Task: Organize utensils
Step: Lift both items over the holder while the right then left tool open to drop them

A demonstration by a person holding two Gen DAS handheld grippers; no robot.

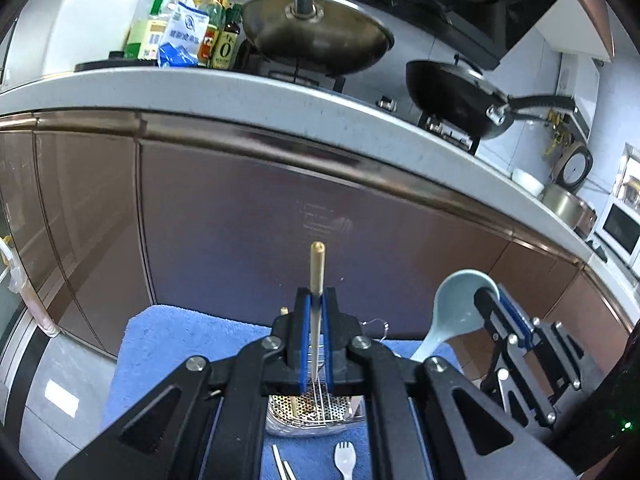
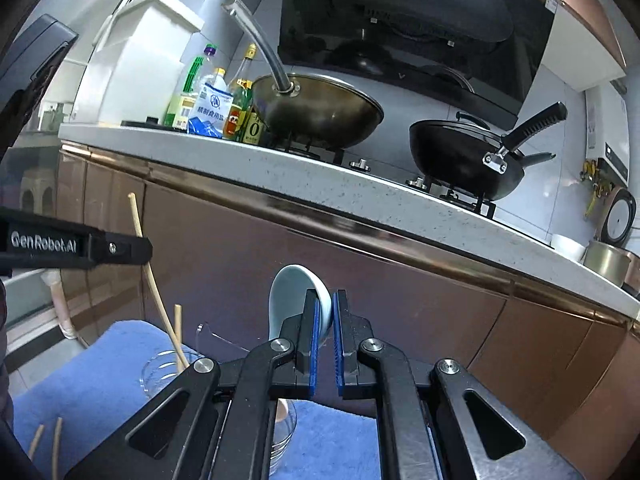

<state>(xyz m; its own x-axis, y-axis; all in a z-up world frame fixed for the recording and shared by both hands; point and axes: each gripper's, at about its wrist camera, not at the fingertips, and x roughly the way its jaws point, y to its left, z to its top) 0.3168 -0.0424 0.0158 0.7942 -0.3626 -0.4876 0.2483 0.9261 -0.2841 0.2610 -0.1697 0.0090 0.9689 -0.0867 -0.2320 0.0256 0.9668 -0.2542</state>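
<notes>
My left gripper [image 1: 317,300] is shut on a wooden chopstick [image 1: 317,268], held upright over a clear utensil holder [image 1: 316,412] with a perforated metal insert. The same chopstick [image 2: 138,220] shows in the right wrist view, its lower end inside the holder [image 2: 160,372] next to another chopstick [image 2: 178,328]. My right gripper [image 2: 326,308] is shut on the bowl of a pale blue ceramic spoon [image 2: 288,296], held above the blue towel [image 2: 100,380]; the spoon also shows in the left wrist view [image 1: 456,304].
A white plastic fork [image 1: 345,456] and loose chopsticks [image 1: 282,464] lie on the blue towel [image 1: 168,340]; two more chopsticks [image 2: 48,448] lie at the left. Brown cabinet doors [image 1: 280,220] stand close ahead under a grey counter [image 1: 200,88] with woks and bottles.
</notes>
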